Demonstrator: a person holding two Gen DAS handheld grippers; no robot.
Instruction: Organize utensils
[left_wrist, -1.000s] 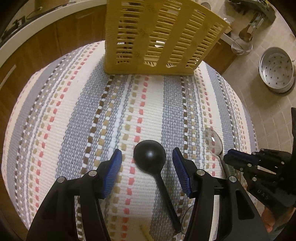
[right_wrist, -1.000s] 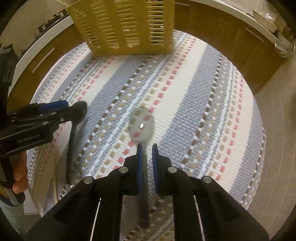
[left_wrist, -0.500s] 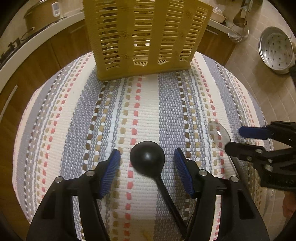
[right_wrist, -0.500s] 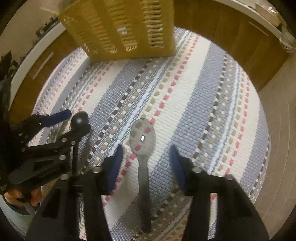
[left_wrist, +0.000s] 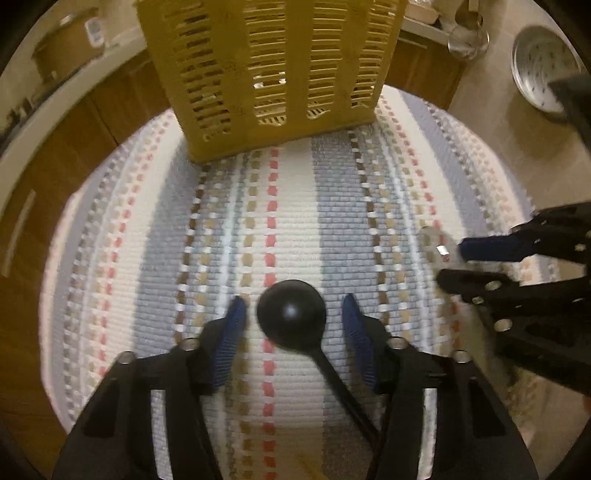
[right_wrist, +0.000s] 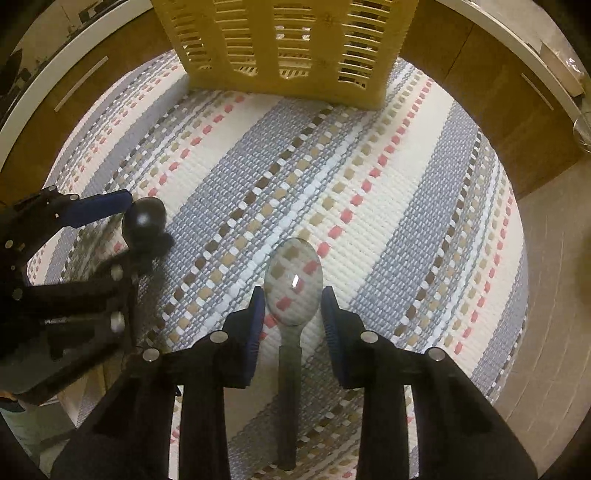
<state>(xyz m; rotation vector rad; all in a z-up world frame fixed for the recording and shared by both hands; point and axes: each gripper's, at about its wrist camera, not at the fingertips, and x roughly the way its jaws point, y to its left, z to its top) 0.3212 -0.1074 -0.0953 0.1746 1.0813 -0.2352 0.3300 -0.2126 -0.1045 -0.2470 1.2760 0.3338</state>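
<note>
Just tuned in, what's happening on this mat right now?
Both grippers are open, each straddling a spoon on the striped mat. The left gripper frames the black spoon; the right gripper frames the clear spoon. Neither is gripped. The yellow basket stands ahead.

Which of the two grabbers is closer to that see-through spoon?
Right. The right gripper straddles the clear spoon; the left gripper is off to its left, around the black ladle.

I saw dim, warm yellowish light; the left view smeared with motion blur, the right sharper, both bowed and vignetted at the edges.
</note>
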